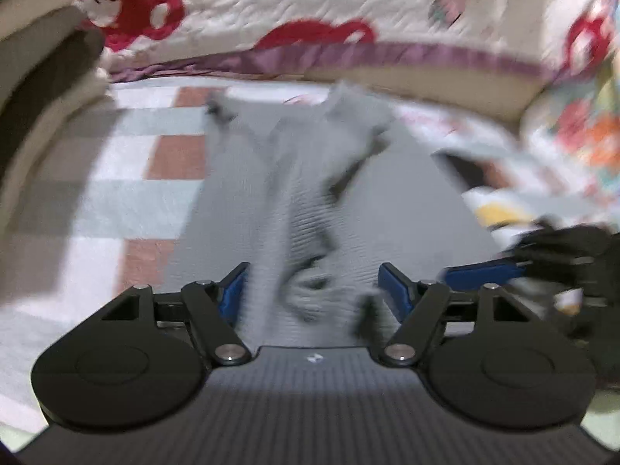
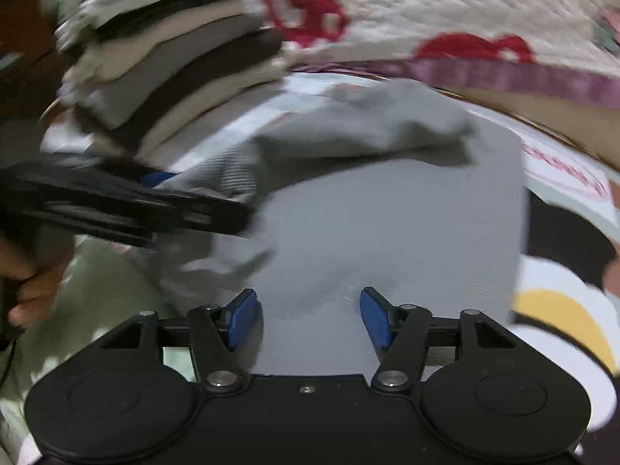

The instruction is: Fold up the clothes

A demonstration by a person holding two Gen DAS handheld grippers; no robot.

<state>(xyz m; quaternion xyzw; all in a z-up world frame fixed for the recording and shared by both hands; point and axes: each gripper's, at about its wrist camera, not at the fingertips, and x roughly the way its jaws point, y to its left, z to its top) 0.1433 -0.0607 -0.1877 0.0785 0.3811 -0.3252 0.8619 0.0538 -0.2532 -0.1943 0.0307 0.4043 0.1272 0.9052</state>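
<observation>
A grey ribbed garment [image 1: 310, 193] lies spread on the bed, blurred by motion. A bunched ridge of it rises between the blue pads of my left gripper [image 1: 314, 290] and fills the gap, so the gripper is shut on the cloth. In the right wrist view the left gripper [image 2: 232, 209] comes in from the left, and a folded flap of the garment [image 2: 387, 232] runs up to its tip. My right gripper [image 2: 310, 317] stands open over the flat near part of the garment, with nothing pinched. Its blue fingers [image 1: 480, 271] show at the right edge of the left wrist view.
A stack of folded clothes [image 2: 174, 62] stands at the left. A cream quilt with red bears [image 1: 128, 0] runs along the back. The bed has a checked sheet [image 1: 128, 162]. Printed fabric [image 2: 562, 310] lies at the right. A person's hand [image 2: 31, 294] holds the left gripper.
</observation>
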